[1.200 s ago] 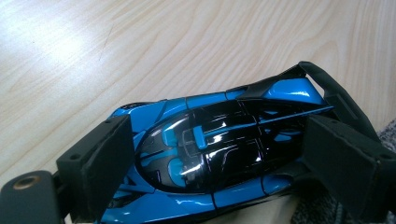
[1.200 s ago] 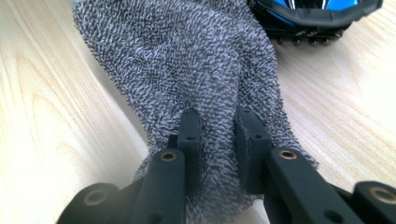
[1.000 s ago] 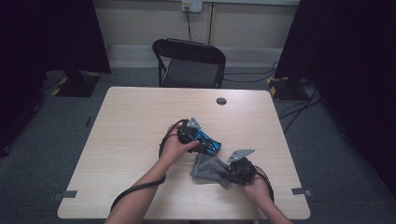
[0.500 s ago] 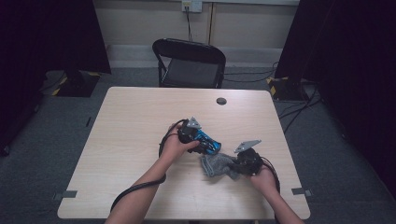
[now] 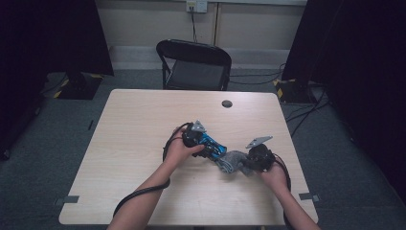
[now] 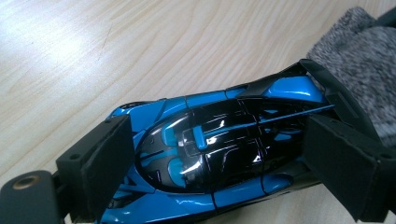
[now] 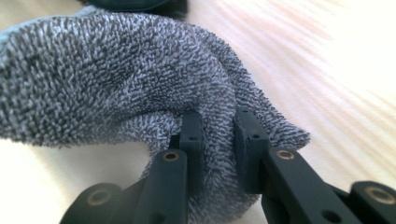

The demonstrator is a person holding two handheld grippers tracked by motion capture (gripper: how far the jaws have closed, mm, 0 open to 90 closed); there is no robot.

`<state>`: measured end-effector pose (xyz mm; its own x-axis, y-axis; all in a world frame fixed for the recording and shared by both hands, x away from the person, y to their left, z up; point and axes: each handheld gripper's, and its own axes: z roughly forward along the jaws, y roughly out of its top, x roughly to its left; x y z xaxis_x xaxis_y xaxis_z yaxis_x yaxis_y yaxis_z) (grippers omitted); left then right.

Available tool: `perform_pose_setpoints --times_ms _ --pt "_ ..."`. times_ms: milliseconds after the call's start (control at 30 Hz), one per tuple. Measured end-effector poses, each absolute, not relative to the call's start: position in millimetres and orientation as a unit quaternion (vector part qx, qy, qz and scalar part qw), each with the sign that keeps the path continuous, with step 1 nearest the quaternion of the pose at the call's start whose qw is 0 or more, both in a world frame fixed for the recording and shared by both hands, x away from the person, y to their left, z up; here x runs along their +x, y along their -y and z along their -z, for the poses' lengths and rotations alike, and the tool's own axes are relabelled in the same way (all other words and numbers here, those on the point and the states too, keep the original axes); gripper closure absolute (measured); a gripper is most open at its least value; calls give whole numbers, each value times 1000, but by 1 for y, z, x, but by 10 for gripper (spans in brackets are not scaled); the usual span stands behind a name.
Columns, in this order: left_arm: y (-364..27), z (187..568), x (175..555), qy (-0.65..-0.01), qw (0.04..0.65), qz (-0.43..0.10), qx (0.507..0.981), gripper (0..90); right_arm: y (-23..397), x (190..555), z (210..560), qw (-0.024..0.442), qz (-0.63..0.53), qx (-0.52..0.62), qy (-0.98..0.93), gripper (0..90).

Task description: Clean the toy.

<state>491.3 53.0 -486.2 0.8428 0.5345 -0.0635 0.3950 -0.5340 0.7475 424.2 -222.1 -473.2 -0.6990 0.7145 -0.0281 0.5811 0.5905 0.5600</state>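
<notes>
— What is the left gripper (image 5: 210,143) holding over there?

— It is clamping a blue and black toy car (image 6: 219,154), one jaw pressing on each flank. The car is lying near the middle of the table (image 5: 134,129), a little toward the near right. From the left gripper view the car's lower end is running off the bottom edge, and I am not making out any wheels.

— And the right gripper (image 5: 244,165)?

— Its jaws are pinching a fold of a grey towel (image 7: 116,79), nearly closed with the cloth squeezed between them. The towel is sitting just right of the car, touching its far end in the left gripper view.

— Is the towel lying flat?

— It is bunching up; how much of it is resting on the wood is hard to tell, since the hand and gripper are covering part of it from above.

— Anything else on the table?

— A small dark round thing (image 5: 227,103) is sitting near the far edge, too small to identify. A black chair (image 5: 194,62) is standing beyond.
</notes>
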Motion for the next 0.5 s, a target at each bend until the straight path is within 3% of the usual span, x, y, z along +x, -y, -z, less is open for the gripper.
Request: perform_pose_setpoints --times_ms 500 --pt "-53 487 491 -267 405 -87 870 92 227 442 473 170 -247 399 -866 759"
